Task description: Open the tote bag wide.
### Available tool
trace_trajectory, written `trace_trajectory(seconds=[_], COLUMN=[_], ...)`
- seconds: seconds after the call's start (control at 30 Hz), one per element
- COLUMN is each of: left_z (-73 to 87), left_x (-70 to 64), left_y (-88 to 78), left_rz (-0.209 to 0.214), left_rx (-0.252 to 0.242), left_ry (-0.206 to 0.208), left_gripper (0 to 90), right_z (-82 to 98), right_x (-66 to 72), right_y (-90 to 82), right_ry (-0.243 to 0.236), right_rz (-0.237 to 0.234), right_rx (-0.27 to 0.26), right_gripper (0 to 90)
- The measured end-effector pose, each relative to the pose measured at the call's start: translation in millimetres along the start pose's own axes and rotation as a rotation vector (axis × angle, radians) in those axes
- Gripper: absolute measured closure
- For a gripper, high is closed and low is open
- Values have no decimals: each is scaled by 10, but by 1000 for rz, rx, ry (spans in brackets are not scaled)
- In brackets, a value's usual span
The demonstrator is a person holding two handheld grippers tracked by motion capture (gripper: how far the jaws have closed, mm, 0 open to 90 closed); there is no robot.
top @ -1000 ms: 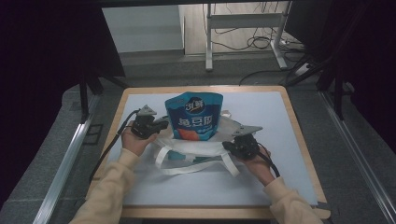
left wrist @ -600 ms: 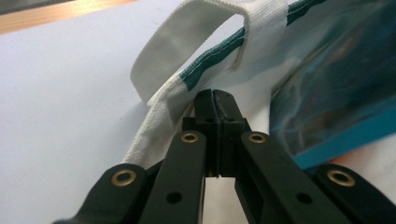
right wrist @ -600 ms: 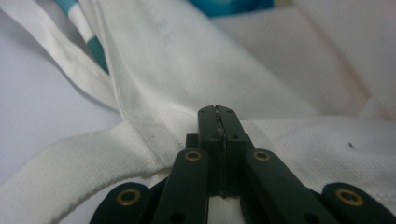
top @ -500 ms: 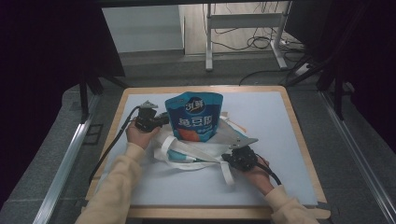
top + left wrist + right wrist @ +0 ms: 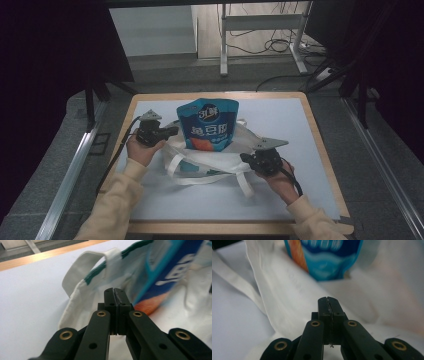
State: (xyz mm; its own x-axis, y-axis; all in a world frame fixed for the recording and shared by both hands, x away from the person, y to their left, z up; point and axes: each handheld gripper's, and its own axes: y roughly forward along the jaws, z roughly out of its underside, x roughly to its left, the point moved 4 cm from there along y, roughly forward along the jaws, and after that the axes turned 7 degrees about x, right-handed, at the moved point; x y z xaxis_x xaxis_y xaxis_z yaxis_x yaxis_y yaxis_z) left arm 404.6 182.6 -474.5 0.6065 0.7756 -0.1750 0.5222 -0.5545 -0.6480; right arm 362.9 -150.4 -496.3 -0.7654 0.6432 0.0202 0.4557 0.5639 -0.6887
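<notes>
A blue snack pouch (image 5: 210,122) stands upright in the mouth of a white tote bag (image 5: 210,162) on the white mat. My left gripper (image 5: 172,131) is at the bag's left rim and my right gripper (image 5: 245,157) at its right rim, with the mouth spread between them. In the left gripper view the jaws (image 5: 114,291) are pressed together against the bag's cloth (image 5: 82,300) below its green-trimmed rim, the pouch (image 5: 170,272) just beyond. In the right gripper view the shut jaws (image 5: 328,300) rest against the cloth (image 5: 287,290) under the pouch (image 5: 329,257). No cloth shows between either pair.
The white mat (image 5: 280,115) lies in a wooden frame (image 5: 320,150). The bag's loose straps (image 5: 245,185) trail toward the person. Dark curtains flank the table, and a metal stand with cables (image 5: 260,30) is on the floor beyond it.
The right hand dipped toward the person half a second ago and has come back up. The left hand edged toward the pouch and drew back. Both jaws stayed shut.
</notes>
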Motion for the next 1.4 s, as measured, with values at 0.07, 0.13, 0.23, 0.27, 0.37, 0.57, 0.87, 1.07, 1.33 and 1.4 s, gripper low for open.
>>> trace_trajectory(seconds=[0.07,0.13,0.23,0.27,0.37,0.57,0.87,1.07,1.33,1.4], left_z=[18,47,97,117,192,277,360,430,569,601], left_x=[-38,-93,-168,-204,-311,-433,-488,-527,-450,-449], left_y=[-52,-100,-147,-161,-166,-118,-47,-69,-43,-41], left_rz=[9,19,34,43,59,80,50,28,0,11], left_rx=[-3,-2,3,3,21,55,103,128,113,105], left_ry=[6,17,25,28,58,83,93,89,54,50], left_gripper=[900,900,900,900,900,900,900,900,900,900], right_z=[-32,-124,-317,-317,-461,-668,-759,-733,-723,-720], right_x=[-13,-63,-225,-225,-361,-541,-582,-623,-690,-701], right_y=[-34,-117,-205,-205,-163,-14,103,109,153,160], right_ry=[2,6,30,30,49,102,99,103,116,111], right_rz=[2,13,26,26,30,16,44,47,48,52], right_rx=[-9,-34,-55,-55,-37,-22,-15,-16,-26,-25], right_gripper=[889,889,889,889,889,889,889,889,889,889])
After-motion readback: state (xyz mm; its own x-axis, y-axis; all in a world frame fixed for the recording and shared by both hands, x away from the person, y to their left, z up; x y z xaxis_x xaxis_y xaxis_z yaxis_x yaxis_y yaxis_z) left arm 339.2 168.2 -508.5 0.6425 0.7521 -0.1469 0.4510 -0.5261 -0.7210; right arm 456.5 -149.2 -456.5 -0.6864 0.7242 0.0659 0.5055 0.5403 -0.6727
